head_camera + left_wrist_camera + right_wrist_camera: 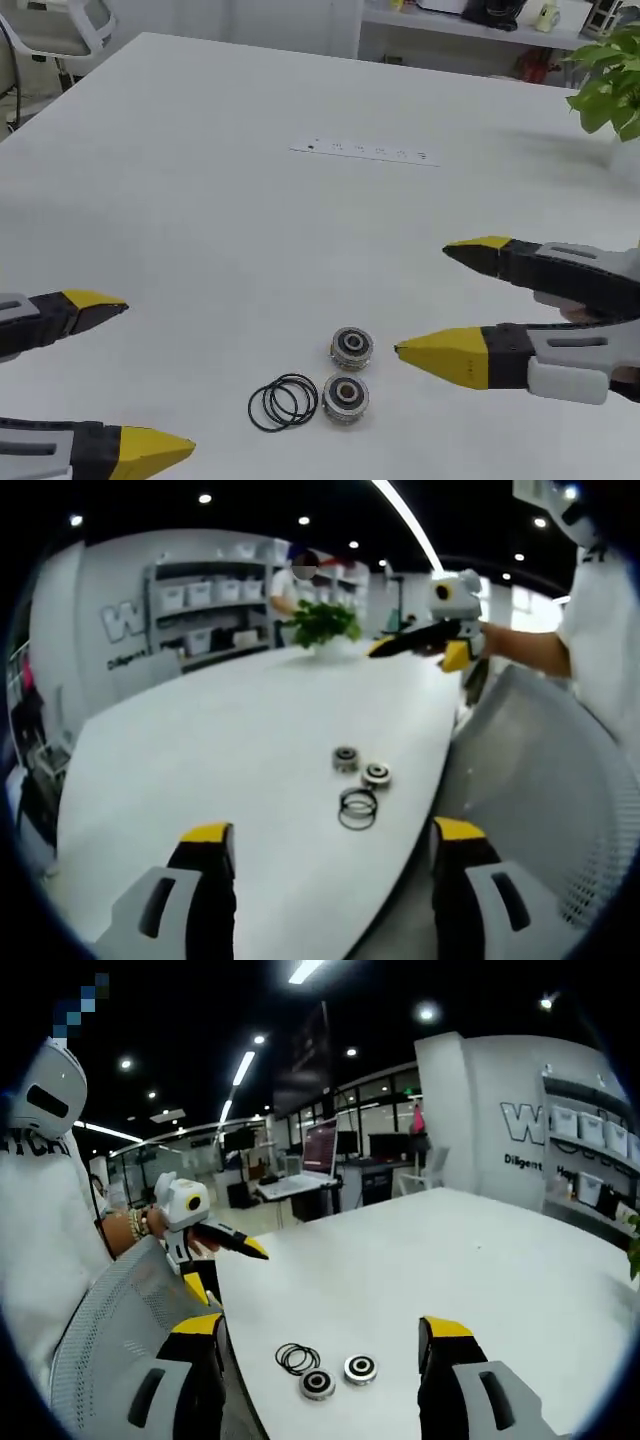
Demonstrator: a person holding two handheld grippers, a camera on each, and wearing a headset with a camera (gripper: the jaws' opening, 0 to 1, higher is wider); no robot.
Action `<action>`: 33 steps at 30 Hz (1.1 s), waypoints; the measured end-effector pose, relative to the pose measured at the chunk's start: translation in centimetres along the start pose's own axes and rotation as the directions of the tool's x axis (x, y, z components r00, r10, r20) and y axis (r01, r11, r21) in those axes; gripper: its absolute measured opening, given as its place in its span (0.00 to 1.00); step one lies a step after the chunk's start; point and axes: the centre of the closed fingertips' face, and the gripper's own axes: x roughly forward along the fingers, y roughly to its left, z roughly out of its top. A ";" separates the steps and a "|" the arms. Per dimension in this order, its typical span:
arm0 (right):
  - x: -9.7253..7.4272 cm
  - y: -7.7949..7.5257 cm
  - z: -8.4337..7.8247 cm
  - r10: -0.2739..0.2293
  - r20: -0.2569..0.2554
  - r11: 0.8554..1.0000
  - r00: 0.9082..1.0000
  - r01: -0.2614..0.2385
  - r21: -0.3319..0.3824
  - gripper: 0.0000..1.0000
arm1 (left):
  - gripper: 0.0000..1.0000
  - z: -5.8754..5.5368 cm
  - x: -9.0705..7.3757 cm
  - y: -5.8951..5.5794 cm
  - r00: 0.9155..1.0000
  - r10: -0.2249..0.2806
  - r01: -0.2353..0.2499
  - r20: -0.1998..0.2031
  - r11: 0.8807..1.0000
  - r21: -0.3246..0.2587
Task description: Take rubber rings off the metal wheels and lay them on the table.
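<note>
Pair of wheels (350, 347) by near edge of bench (250, 230), just off wide-open right tongs (421, 300); left tongs (160, 379), equally wide, farther off.

A long white table (180, 200) fills the middle of the room, with a narrow strip of small markings (365, 152) set in its top and a leafy green plant (608, 85) standing on it. Grey shelving (200, 605) stacked with white bins lines a white wall with big lettering. Ceiling spots and a long strip light (305, 970) glow overhead. A grey mesh chair (540, 770) stands at the table's edge.
</note>
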 end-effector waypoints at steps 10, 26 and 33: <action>-2.5 -2.4 -2.7 -0.088 0.010 0.993 0.996 0.087 0.079 0.85 | 0.87 -0.4 -0.3 0.2 1.000 0.020 -0.020 0.000 1.000 -0.017; -3.6 -2.2 -8.9 -0.108 -0.118 0.979 0.987 0.126 0.157 0.91 | 0.95 -1.5 -0.4 0.8 0.999 0.052 -0.053 -0.015 0.997 -0.063; -4.1 -1.9 -10.8 -0.103 -0.160 0.975 0.982 0.132 0.180 0.91 | 1.00 -1.8 -0.5 0.8 0.998 0.057 -0.059 -0.024 0.996 -0.074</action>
